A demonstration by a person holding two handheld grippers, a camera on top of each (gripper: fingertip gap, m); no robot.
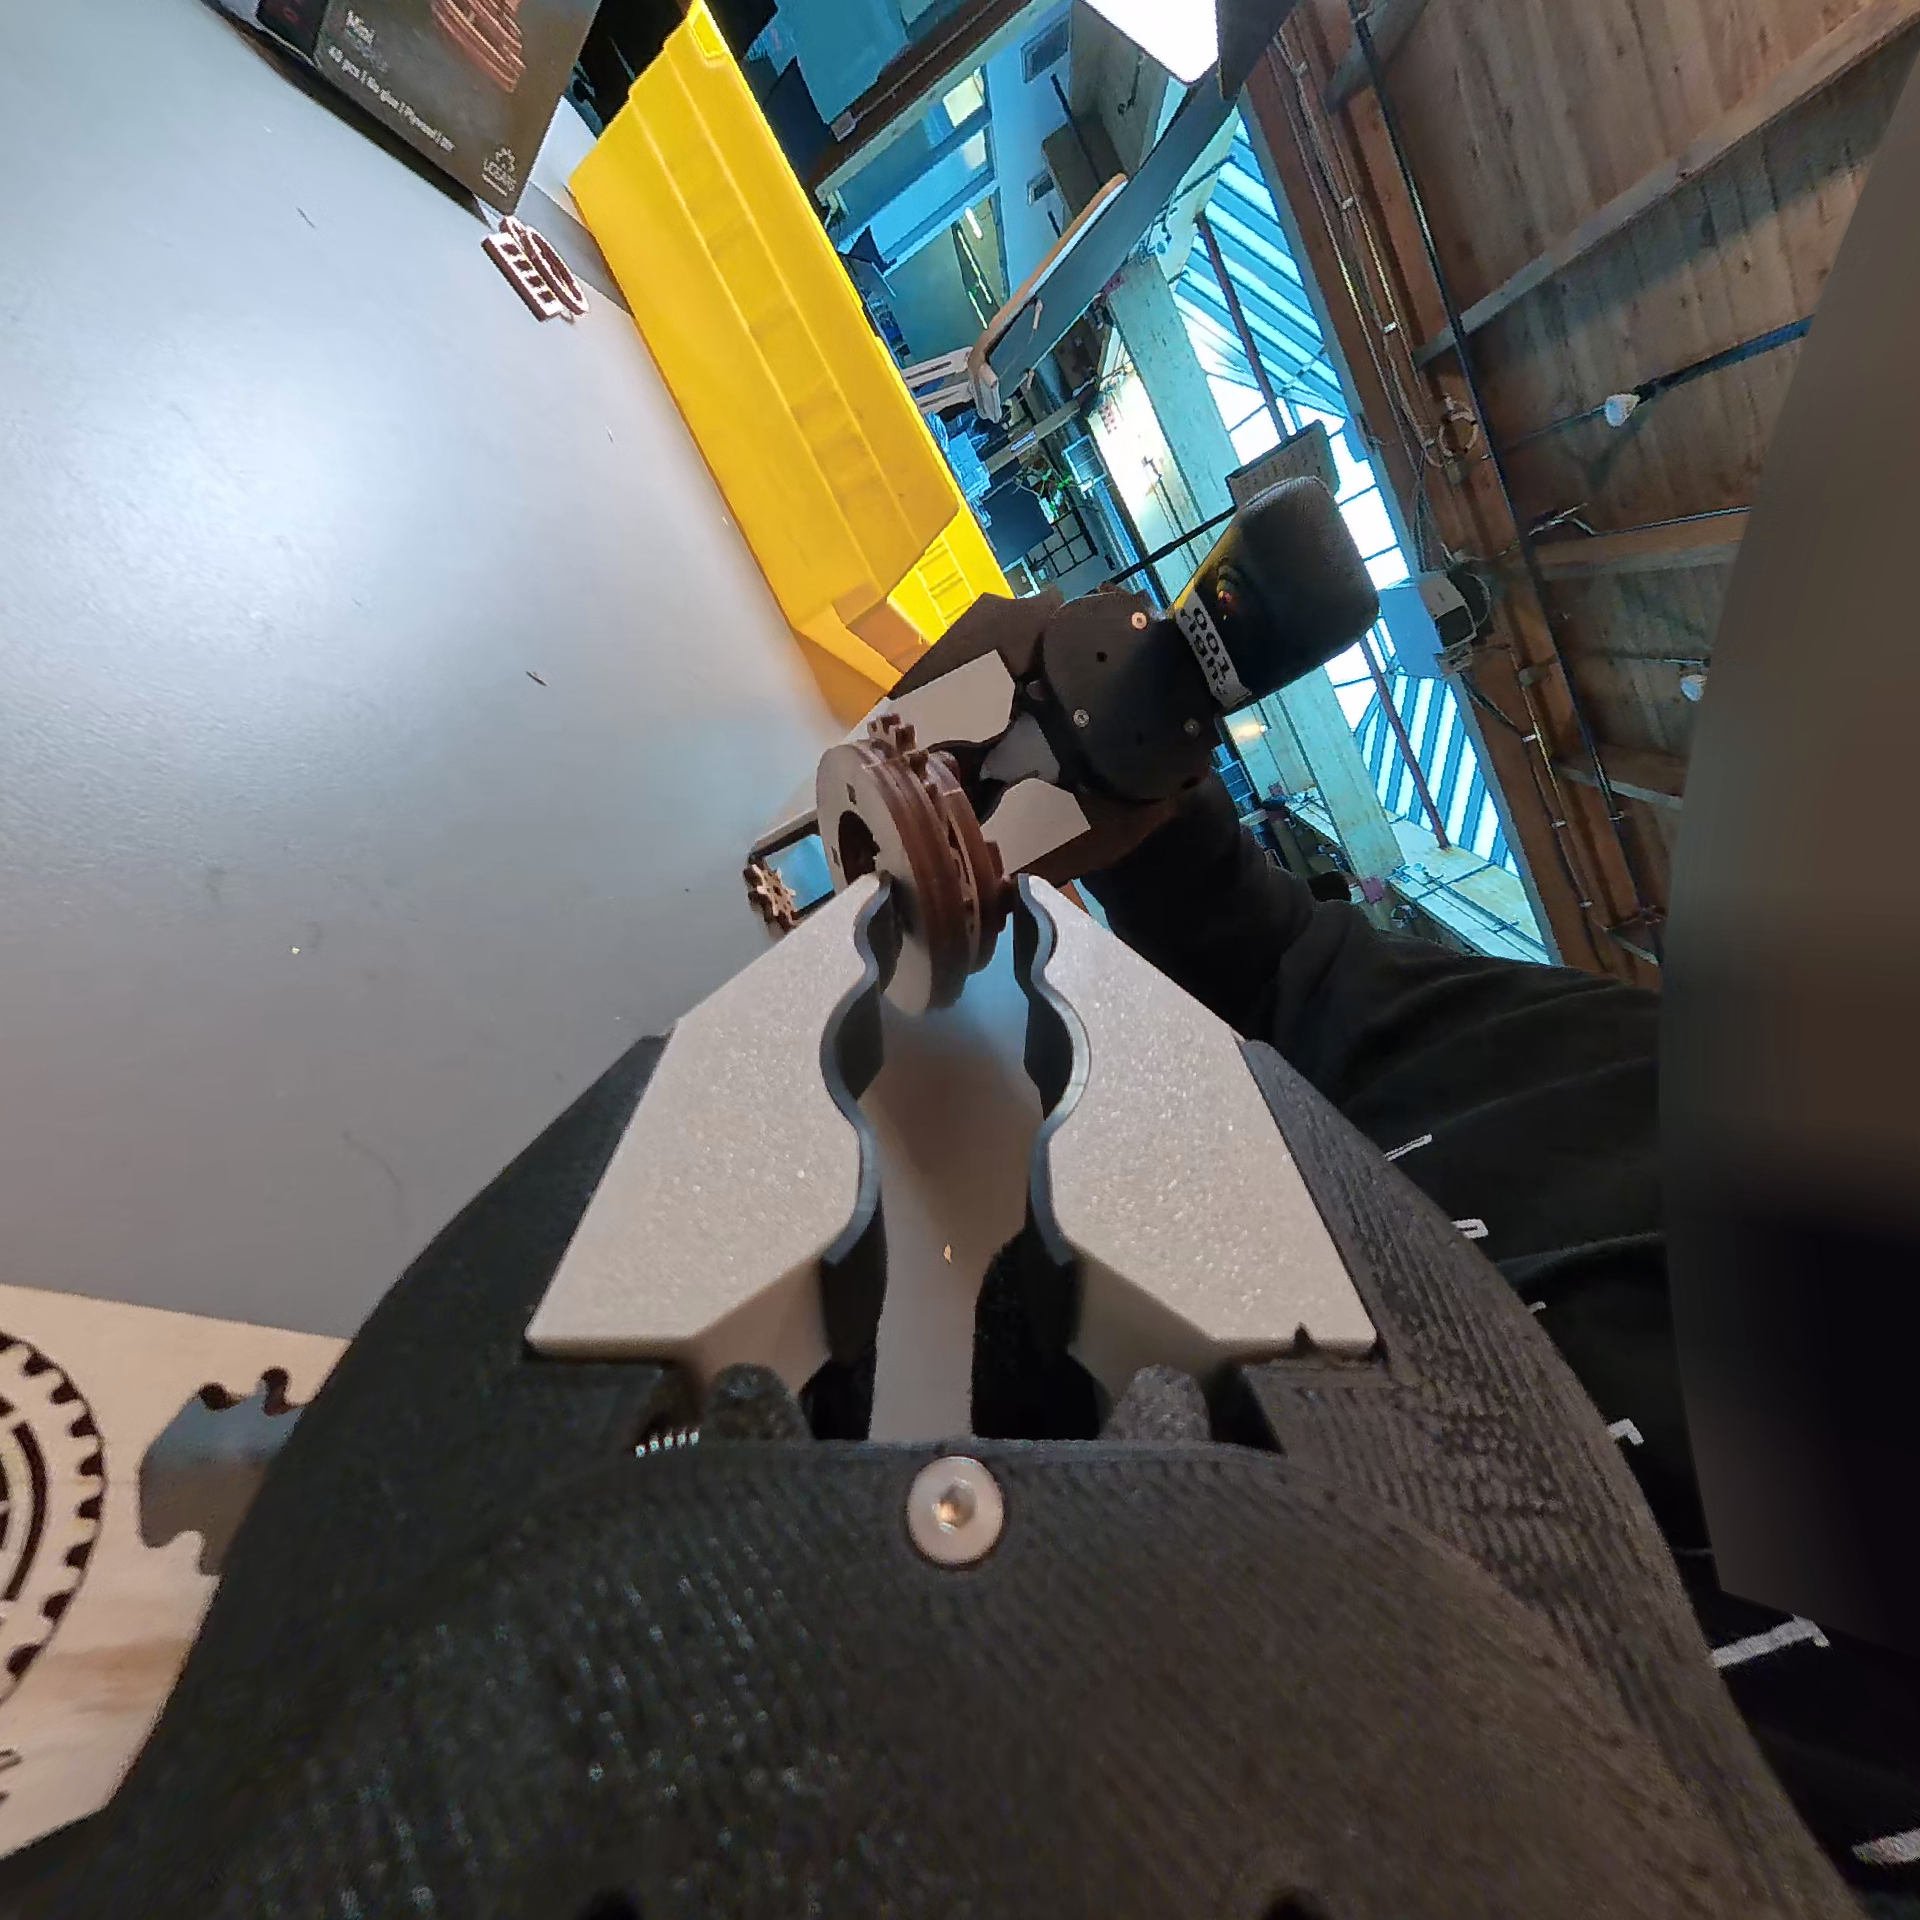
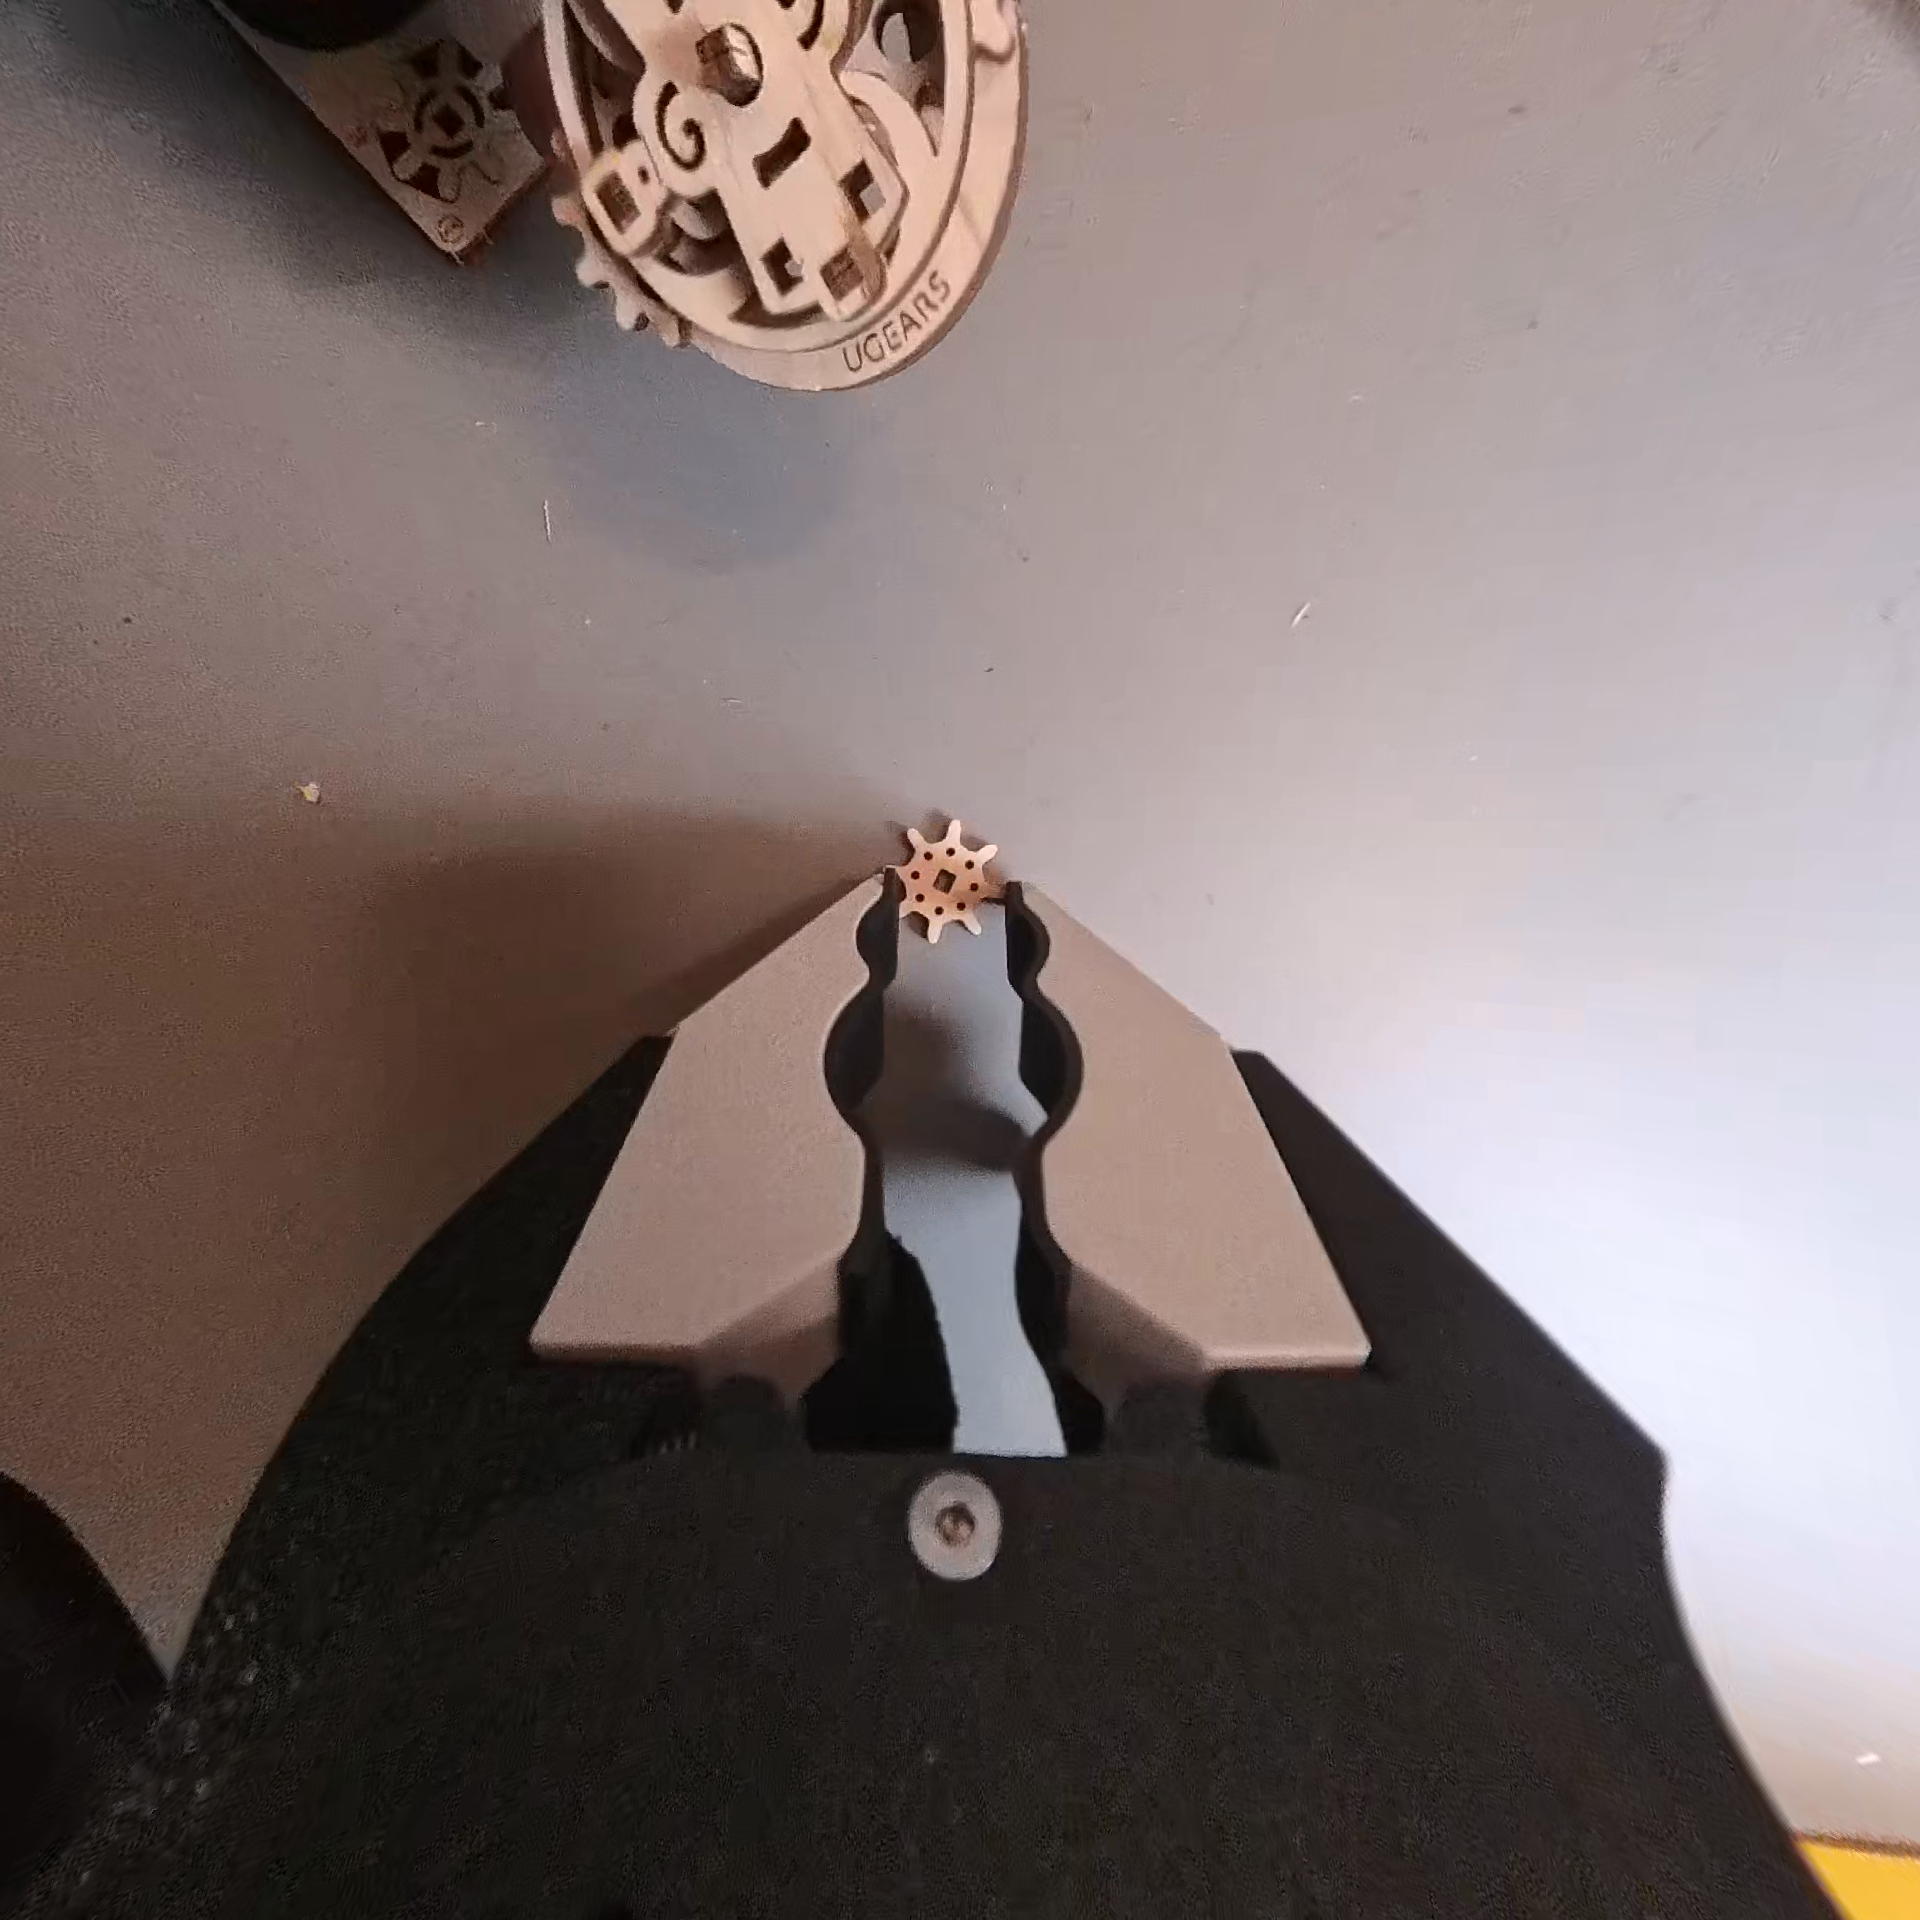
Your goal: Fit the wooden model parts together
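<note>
My left gripper point(image 1: 951, 883) is shut on a round layered wooden model point(image 1: 914, 862) with gear teeth, held by its thickness above the grey table point(image 1: 312, 623). The same model shows at the top of the right wrist view point(image 2: 790, 177), pale and cut with slots and swirls. My right gripper point(image 2: 951, 888) pinches a small pale wooden gear point(image 2: 943, 881) between its fingertips, face towards the camera. In the left wrist view the right gripper point(image 1: 977, 769) sits just behind the model, its tips hidden by it.
A small wooden frame point(image 2: 447, 135) with a gear-shaped piece point(image 1: 769, 888) lies beside the model. A yellow bin point(image 1: 769, 343), a dark box point(image 1: 447, 83) and a brown wooden part point(image 1: 535, 265) stand farther off. A plywood sheet point(image 1: 62, 1455) with cut-outs lies near me. A black sleeve point(image 1: 1403, 1039) reaches in. My hands' fingertips stand some 12 centimeters from each other.
</note>
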